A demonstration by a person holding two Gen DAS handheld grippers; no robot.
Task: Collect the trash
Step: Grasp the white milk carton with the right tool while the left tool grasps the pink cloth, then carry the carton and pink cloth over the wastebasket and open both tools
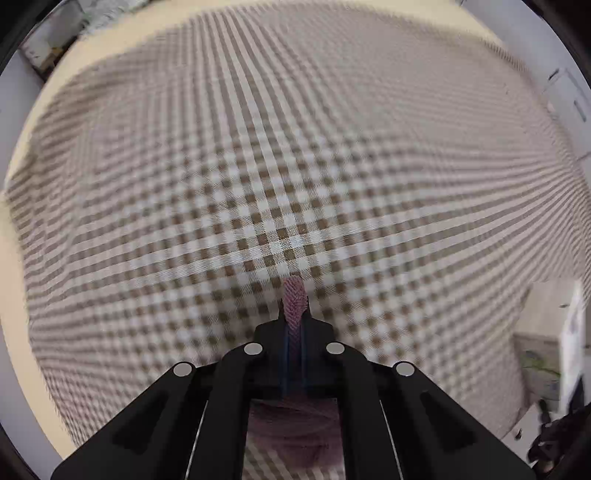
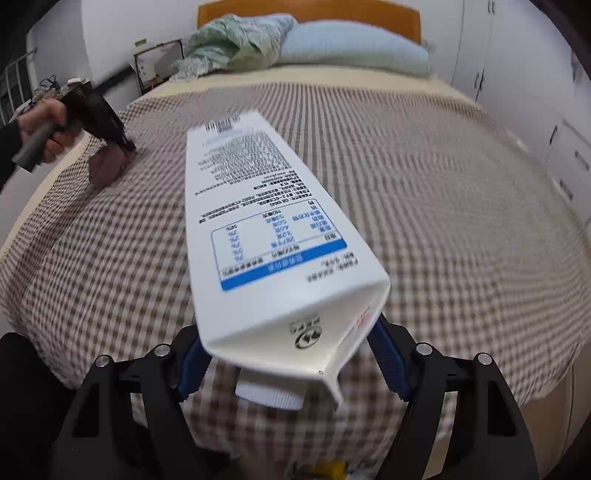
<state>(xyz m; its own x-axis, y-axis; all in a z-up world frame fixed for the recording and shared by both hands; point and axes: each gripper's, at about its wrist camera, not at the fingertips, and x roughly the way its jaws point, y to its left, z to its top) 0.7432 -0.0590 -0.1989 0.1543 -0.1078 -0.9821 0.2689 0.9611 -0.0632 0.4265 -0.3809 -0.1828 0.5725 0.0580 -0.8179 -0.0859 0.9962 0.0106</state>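
Observation:
A white milk carton (image 2: 266, 221) with blue print lies lengthwise between the blue pads (image 2: 192, 363) of my right gripper (image 2: 286, 332). The pads press on its gabled end, its white cap (image 2: 269, 397) faces down, and it hangs above the checked bedspread (image 2: 424, 192). My left gripper (image 1: 294, 325) is shut on a mauve knitted cloth (image 1: 294, 295), which pokes out past the fingertips. In the right wrist view a hand holds the left gripper (image 2: 110, 129) at the bed's left edge, with the mauve cloth (image 2: 107, 166) bunched under it.
At the head of the bed lie a pale blue pillow (image 2: 354, 48) and a crumpled green blanket (image 2: 236, 44), before an orange headboard (image 2: 306, 11). White cupboards and drawers (image 2: 569, 147) line the right side. A wire rack (image 2: 159, 62) stands at the back left.

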